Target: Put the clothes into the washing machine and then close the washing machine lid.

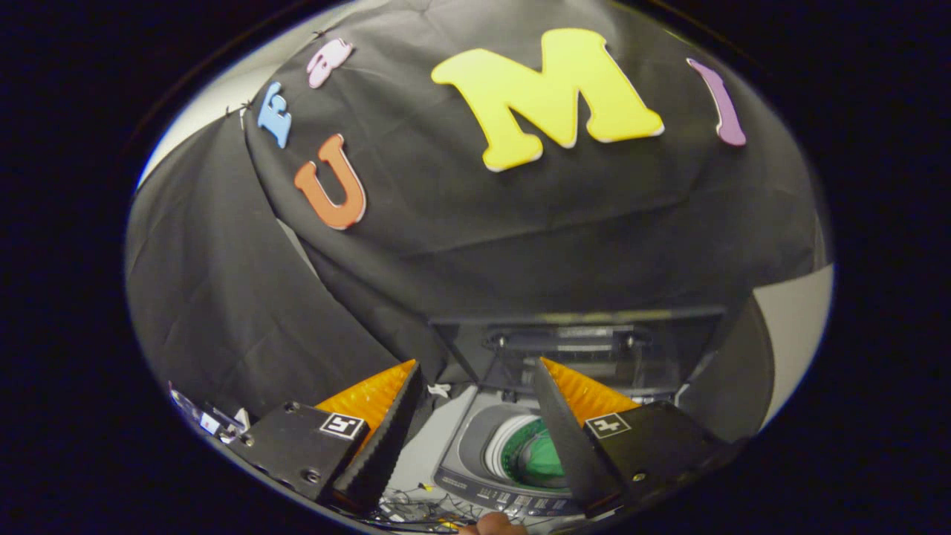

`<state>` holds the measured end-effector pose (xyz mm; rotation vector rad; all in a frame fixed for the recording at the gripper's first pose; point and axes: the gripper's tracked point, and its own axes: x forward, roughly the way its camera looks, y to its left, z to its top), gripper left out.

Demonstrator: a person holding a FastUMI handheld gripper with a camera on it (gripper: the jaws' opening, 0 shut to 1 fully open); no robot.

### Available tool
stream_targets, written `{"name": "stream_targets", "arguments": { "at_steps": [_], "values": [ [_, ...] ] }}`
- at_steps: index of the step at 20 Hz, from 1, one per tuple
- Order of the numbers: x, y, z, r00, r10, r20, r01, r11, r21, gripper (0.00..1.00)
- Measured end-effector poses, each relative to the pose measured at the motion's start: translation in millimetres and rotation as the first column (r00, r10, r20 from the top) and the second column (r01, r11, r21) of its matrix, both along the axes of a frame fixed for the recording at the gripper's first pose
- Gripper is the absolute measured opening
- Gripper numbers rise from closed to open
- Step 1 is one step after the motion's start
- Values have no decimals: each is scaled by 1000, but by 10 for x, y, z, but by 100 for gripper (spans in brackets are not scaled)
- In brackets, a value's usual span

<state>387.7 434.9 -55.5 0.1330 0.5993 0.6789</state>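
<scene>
Fingers (475,416) spread, holding nothing. Washing machine (475,453) below, between them; lid (572,342) upright beyond; green cloth (542,457) inside drum.

Washing machine (513,453) beyond parted tongs (475,401)

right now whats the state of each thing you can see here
tool: open, fingers wide apart, nothing between them
washing machine: below and beyond the fingers, top opening exposed
washing machine lid: raised, standing upright behind the opening
drum: green inside; cannot tell whether that is clothing
control panel: cannot tell on or off
</scene>
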Motion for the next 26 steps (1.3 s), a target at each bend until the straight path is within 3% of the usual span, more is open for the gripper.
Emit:
{"name": "stream_targets", "arguments": {
  "at_steps": [4,9,13,21,26],
  "values": [
    [458,147,453,995,-16,94,15,1000,15,97],
    [1226,222,-51,993,-105,51,110,987,-114,100],
    [1550,227,-433,985,-169,32,172,968,-185,100],
    [1595,255,-883,977,-210,-20,200,951,-237,100],
    [1605,249,-898,979,-201,25,201,946,-256,100]
  ]
}}
